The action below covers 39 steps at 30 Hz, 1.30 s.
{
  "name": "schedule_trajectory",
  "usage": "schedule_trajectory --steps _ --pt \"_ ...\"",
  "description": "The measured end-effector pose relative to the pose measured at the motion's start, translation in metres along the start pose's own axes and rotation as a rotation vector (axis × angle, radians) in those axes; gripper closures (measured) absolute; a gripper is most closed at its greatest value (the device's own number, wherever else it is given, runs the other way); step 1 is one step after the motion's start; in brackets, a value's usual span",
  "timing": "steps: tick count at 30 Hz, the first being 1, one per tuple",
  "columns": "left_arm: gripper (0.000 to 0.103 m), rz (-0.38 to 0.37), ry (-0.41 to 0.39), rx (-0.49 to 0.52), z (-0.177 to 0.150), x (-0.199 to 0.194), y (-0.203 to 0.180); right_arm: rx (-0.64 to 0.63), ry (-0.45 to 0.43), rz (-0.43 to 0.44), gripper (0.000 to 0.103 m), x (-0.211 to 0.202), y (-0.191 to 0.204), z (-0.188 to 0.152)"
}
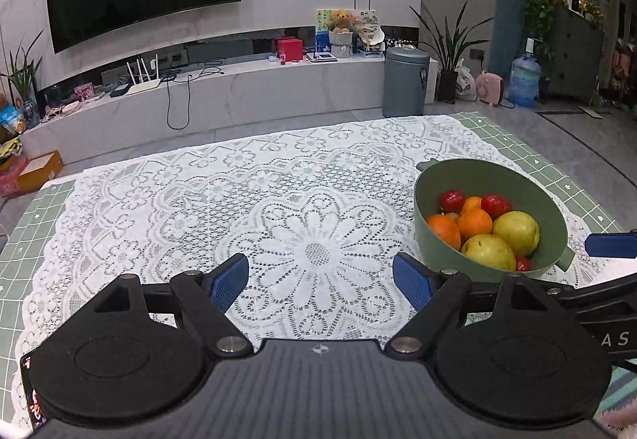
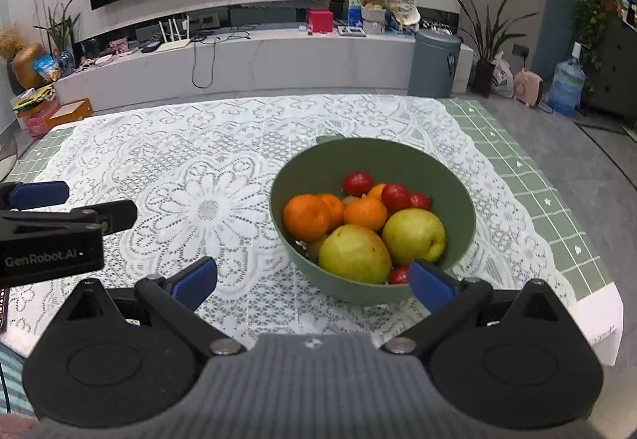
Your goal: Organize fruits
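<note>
The left gripper [image 1: 320, 281] hovers over the white lace tablecloth [image 1: 247, 200], its blue-padded jaws spread wide with nothing between them; to its right stands the green bowl [image 2: 458, 196], heaped with fruit; inside it, oranges [image 2: 307, 216] sit on the left, two yellow-green pears [image 2: 354, 253] lie at the front, and small red fruits [image 2: 357, 183] cluster toward the back; the right gripper [image 2: 312, 281] hangs just before the bowl's near rim, jaws likewise wide apart and holding nothing, one pad [image 2: 432, 285] overlapping the rim in the right wrist view, though contact cannot be told.
</note>
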<state>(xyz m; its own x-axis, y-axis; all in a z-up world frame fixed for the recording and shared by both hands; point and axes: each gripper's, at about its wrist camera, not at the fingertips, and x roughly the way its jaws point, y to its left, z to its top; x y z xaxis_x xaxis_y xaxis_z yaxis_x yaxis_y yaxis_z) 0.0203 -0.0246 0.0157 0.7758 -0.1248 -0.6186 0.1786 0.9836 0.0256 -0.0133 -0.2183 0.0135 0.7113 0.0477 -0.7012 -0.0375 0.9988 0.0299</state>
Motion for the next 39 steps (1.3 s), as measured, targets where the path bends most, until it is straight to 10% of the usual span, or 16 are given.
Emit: schedule_trajectory --steps 39 --pt "0.007 0.02 0.006 -0.019 0.0006 -0.003 0.0068 -0.006 0.048 0.006 0.004 0.0082 0.0026 -0.0002"
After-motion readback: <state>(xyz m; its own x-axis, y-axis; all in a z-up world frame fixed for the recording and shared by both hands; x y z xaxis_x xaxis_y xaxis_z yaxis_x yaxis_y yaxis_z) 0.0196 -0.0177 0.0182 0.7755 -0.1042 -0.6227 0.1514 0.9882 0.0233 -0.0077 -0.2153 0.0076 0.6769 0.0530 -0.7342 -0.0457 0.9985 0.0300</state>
